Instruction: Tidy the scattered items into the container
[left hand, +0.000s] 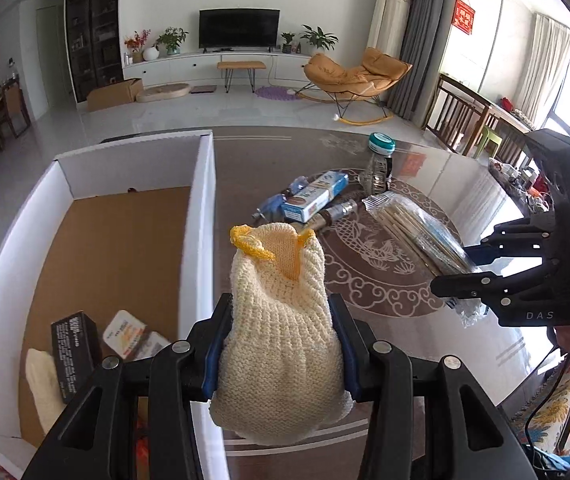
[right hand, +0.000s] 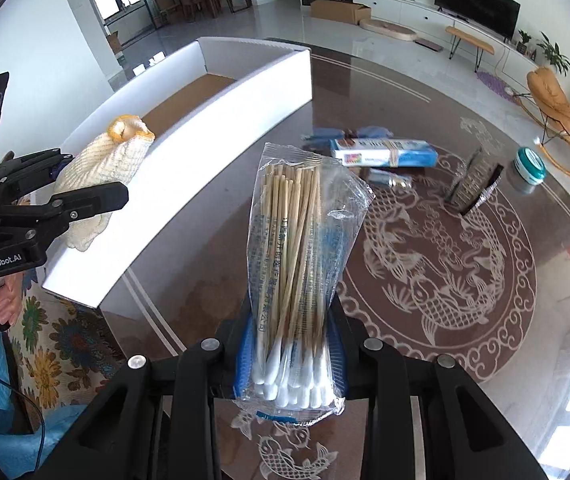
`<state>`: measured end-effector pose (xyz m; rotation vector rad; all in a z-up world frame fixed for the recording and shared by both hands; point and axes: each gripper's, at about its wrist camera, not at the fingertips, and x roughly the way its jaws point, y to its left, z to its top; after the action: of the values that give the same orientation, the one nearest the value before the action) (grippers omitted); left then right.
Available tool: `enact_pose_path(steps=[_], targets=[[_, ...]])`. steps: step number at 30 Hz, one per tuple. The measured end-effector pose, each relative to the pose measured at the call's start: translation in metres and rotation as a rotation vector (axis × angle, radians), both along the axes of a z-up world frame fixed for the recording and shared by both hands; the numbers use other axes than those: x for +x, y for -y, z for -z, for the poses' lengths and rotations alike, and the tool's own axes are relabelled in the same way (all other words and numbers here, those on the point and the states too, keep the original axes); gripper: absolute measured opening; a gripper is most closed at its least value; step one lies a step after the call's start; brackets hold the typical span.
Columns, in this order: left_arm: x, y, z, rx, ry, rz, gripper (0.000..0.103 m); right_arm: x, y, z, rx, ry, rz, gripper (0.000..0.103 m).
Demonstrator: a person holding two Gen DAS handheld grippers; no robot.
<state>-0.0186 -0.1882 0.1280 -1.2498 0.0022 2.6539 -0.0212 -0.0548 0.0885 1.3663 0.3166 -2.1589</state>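
My left gripper [left hand: 281,312] is shut on a cream knitted glove with a yellow cuff [left hand: 279,320], held above the right wall of the white cardboard box [left hand: 201,216]. It also shows in the right wrist view [right hand: 101,168], over the box [right hand: 221,120]. My right gripper [right hand: 295,340] is shut on a plastic bag of cotton swabs [right hand: 305,248], held above the table; it shows at the right in the left wrist view [left hand: 455,268]. In the box lie a dark carton [left hand: 75,344], a white packet [left hand: 133,336] and another cream glove [left hand: 43,384].
On the glossy brown table [right hand: 445,264] lie a blue-white toothpaste box [right hand: 385,153], a small metallic tube [right hand: 391,180], blue items behind it, a hair comb [right hand: 475,188] and a teal-lidded jar [right hand: 529,168]. A floral cloth [right hand: 57,344] is at the near edge.
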Motion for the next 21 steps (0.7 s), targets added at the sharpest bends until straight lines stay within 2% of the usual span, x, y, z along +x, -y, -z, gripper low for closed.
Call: enact_pose_path(steps=[5, 10, 13, 16, 21], targets=[[-0.003, 0.090, -0.012, -0.020, 0.007, -0.156, 0.046, -0.004, 0.084, -0.039, -0.100, -0.043, -0.096, 0.033], [0.003, 0.172, 0.005, -0.021, 0.055, -0.308, 0.046, 0.002, 0.174, -0.051, -0.204, -0.016, -0.202, 0.033], [0.011, 0.205, 0.028, -0.013, 0.100, -0.369, 0.046, 0.010, 0.224, -0.040, -0.212, 0.011, -0.261, 0.033], [0.019, 0.228, 0.053, -0.011, 0.144, -0.408, 0.046, 0.018, 0.261, -0.017, -0.197, 0.058, -0.315, 0.033], [0.028, 0.243, 0.077, 0.001, 0.180, -0.437, 0.046, 0.033, 0.302, 0.025, -0.128, 0.116, -0.377, 0.033]])
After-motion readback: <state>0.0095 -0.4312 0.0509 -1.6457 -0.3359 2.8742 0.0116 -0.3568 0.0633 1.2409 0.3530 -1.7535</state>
